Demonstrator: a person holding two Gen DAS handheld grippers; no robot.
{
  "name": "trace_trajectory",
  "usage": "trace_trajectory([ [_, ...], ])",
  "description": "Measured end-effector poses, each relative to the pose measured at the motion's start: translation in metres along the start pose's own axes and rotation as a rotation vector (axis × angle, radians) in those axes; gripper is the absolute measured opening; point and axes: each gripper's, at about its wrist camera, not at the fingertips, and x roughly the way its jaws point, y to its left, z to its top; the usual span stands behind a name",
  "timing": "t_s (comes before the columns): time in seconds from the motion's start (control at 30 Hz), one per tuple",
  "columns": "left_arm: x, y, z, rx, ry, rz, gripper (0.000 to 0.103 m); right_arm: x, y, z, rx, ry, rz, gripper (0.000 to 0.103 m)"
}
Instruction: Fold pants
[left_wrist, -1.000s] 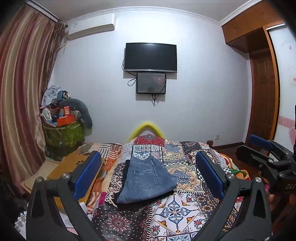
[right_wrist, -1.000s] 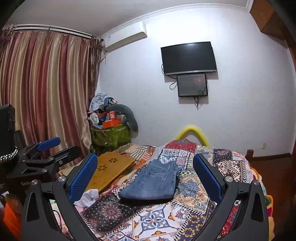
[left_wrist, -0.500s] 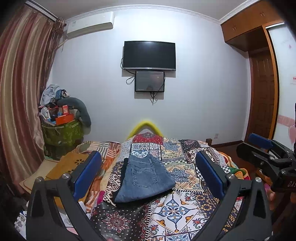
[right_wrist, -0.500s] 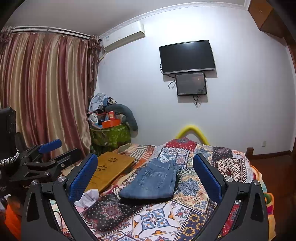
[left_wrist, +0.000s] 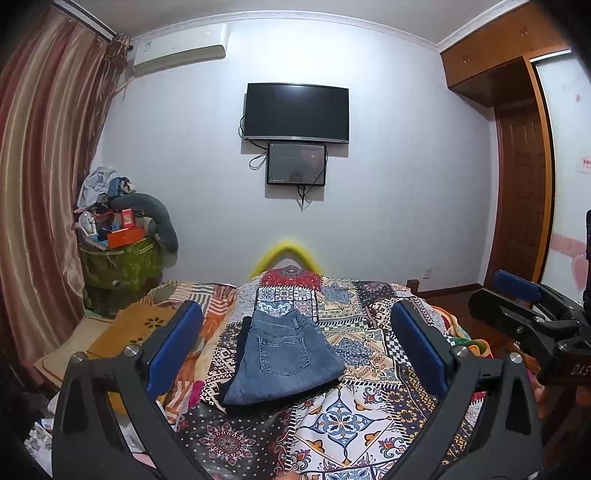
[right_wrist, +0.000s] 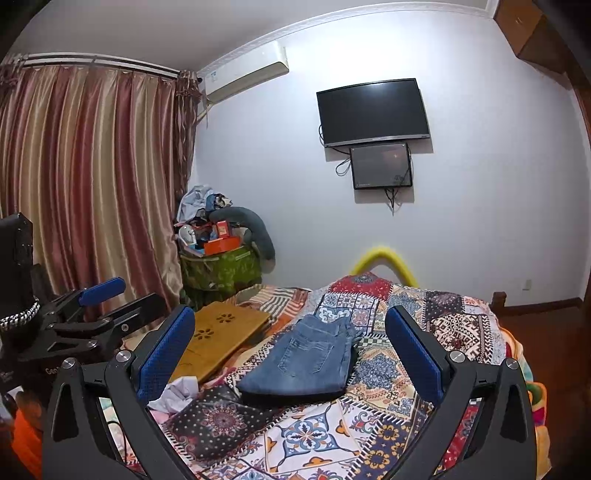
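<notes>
Blue denim pants (left_wrist: 282, 356) lie folded into a compact rectangle on the patterned bedspread (left_wrist: 354, 417), back pocket up; they also show in the right wrist view (right_wrist: 306, 360). My left gripper (left_wrist: 295, 350) is open and empty, held back from the pants and above the bed. My right gripper (right_wrist: 290, 354) is open and empty too, also held back from the pants. The right gripper shows at the right edge of the left wrist view (left_wrist: 524, 314). The left gripper shows at the left of the right wrist view (right_wrist: 96, 314).
A wooden lap tray (right_wrist: 218, 338) lies on the bed's left side, with a crumpled white cloth (right_wrist: 177, 395) near it. A green bin piled with clutter (left_wrist: 118, 254) stands by the curtain (right_wrist: 88, 184). A TV (left_wrist: 295, 112) hangs on the far wall. A wooden door (left_wrist: 521, 195) stands at right.
Both grippers have drawn slightly back and up from the bed. The pants stay folded and have not moved.
</notes>
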Motion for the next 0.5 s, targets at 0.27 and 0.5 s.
trace_trajectory([
  [0.27,0.0007,-0.001,-0.0006,0.005,0.006,0.0,0.103,-0.0001,0.0026,0.0004,0.001,0.005,0.007,0.102],
  [0.5,0.0015,-0.0018,-0.0005,0.005,0.009,-0.003,0.103,0.0023,0.0031,0.0003,0.008,0.013,0.012,0.102],
])
